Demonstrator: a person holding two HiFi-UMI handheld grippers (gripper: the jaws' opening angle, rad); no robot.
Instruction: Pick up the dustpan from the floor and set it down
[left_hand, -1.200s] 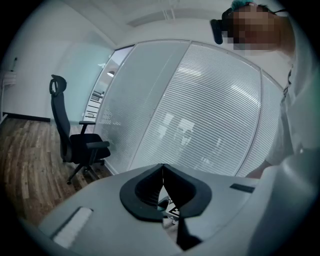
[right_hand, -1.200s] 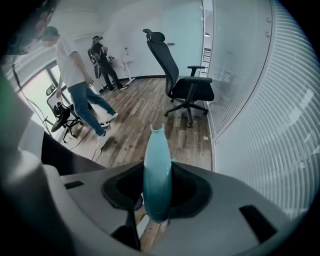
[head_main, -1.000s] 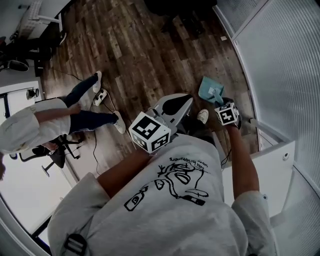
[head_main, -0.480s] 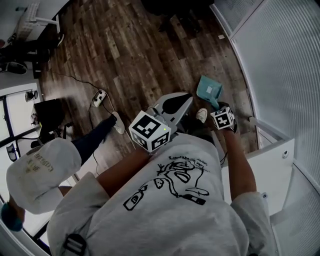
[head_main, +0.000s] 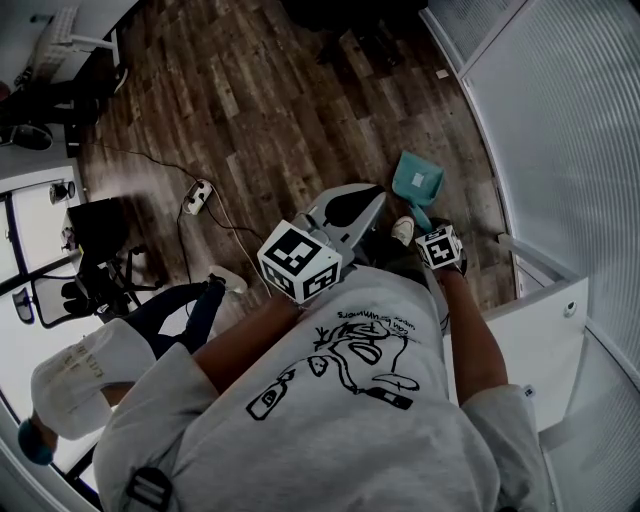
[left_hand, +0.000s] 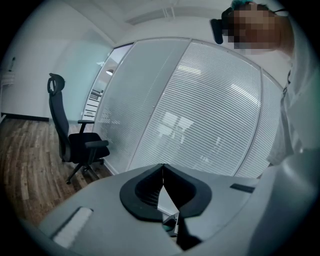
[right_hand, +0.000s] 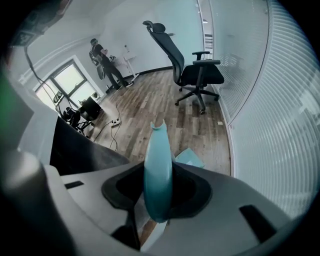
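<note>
As held by its handle in the right gripper (right_hand: 158, 172), the dustpan (head_main: 418, 182) is pointed pan-far, handle-near. The left gripper (left_hand: 162, 172) is closed and empty. The right gripper has been drawn nearer since a second ago.

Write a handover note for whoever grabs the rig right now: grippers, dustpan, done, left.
Left gripper: jaws together, nothing between them, held near the body and away from the dustpan.
Right gripper: closed on the handle of the teal dustpan, pointing steeply down.
Dustpan: its pan hangs low over the wood floor, beside the slatted wall. I cannot tell whether it is clear of the floor.
Done: the grasp on the handle is made.
Left: lift it if it is not up yet, set it down, open the right jaws.
</note>
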